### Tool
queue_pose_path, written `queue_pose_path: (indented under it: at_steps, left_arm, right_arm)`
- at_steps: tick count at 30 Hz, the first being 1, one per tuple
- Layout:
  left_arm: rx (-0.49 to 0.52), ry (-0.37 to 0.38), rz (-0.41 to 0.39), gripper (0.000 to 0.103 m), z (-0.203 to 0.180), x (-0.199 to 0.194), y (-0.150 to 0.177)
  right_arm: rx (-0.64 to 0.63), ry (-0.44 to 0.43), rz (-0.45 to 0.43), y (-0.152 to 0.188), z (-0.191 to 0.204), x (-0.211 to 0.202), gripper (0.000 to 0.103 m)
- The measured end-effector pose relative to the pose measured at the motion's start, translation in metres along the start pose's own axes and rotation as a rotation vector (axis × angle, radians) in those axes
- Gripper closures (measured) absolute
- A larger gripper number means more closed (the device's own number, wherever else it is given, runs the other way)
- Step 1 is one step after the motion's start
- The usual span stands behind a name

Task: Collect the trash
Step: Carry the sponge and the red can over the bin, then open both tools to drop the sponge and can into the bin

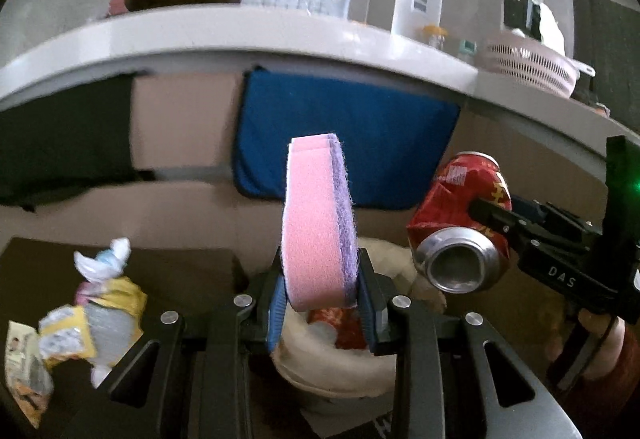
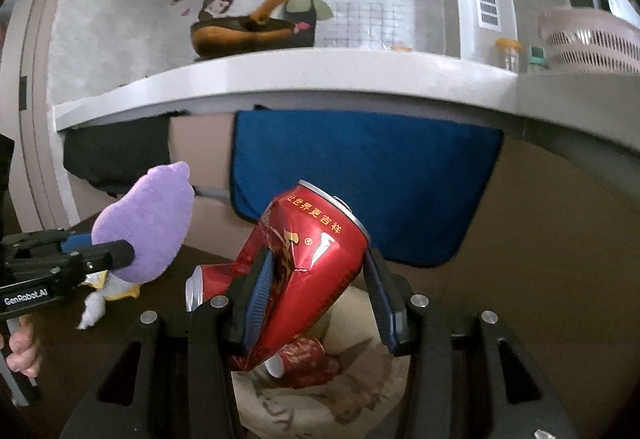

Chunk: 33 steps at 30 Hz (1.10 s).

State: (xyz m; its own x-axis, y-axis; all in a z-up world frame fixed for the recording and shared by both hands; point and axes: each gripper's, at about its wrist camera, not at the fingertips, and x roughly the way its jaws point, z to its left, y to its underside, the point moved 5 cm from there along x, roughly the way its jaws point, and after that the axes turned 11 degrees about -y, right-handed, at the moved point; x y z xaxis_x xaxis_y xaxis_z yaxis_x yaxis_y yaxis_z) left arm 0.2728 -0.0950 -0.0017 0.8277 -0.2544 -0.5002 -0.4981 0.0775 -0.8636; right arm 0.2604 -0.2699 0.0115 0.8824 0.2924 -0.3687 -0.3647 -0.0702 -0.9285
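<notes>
Over the bin, both loads are up: we've got the sponge clamped in the left gripper and the crushed can pinched in the right gripper. Step: carry-to-drop. Next we centre each over the opening, then release. Wrappers at left remain on the table.

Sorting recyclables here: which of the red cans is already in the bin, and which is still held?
The crumpled red can lying in the cream bin is already binned. The dented red can is clamped in the right claw above it.
</notes>
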Motion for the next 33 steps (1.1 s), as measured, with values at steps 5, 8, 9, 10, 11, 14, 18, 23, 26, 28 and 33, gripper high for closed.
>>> queue_pose_path:
  at_steps: [5, 8, 9, 10, 11, 14, 18, 23, 26, 28, 33]
  left_arm:
    - [0.006, 0.011, 0.053, 0.071, -0.009, 0.026, 0.014]
    - [0.0, 0.013, 0.077, 0.071, -0.013, 0.038, 0.021]
    - [0.0, 0.014, 0.084, 0.071, -0.015, 0.043, 0.023]
    - [0.001, 0.015, 0.089, 0.071, -0.016, 0.045, 0.024]
    - [0.003, 0.015, 0.094, 0.071, -0.018, 0.049, 0.026]
    - [0.014, 0.017, 0.113, 0.071, -0.022, 0.061, 0.031]
    - [0.018, 0.018, 0.155, 0.071, -0.027, 0.084, 0.041]
    - [-0.004, 0.027, 0.233, 0.071, -0.026, 0.114, 0.051]
    - [-0.011, 0.026, 0.268, 0.071, -0.026, 0.13, 0.055]
    - [-0.02, 0.027, 0.287, 0.071, -0.025, 0.138, 0.058]
    - [-0.03, 0.031, 0.334, 0.071, -0.024, 0.152, 0.069]
  right_arm:
    - [0.03, 0.008, 0.038, 0.018, -0.018, 0.013, 0.06]
    - [0.043, 0.014, 0.052, 0.027, -0.025, 0.019, 0.06]
    - [0.045, 0.017, 0.056, 0.03, -0.028, 0.021, 0.06]
    - [0.047, 0.019, 0.06, 0.032, -0.03, 0.023, 0.06]
    - [0.051, 0.019, 0.066, 0.036, -0.032, 0.026, 0.06]
    - [0.062, 0.02, 0.09, 0.046, -0.038, 0.036, 0.06]
    - [0.09, 0.016, 0.128, 0.062, -0.047, 0.054, 0.06]
    - [0.122, 0.012, 0.185, 0.081, -0.059, 0.077, 0.06]
    - [0.126, 0.012, 0.223, 0.091, -0.062, 0.089, 0.06]
    - [0.125, 0.012, 0.247, 0.097, -0.062, 0.096, 0.06]
    - [0.128, 0.015, 0.28, 0.107, -0.064, 0.105, 0.06]
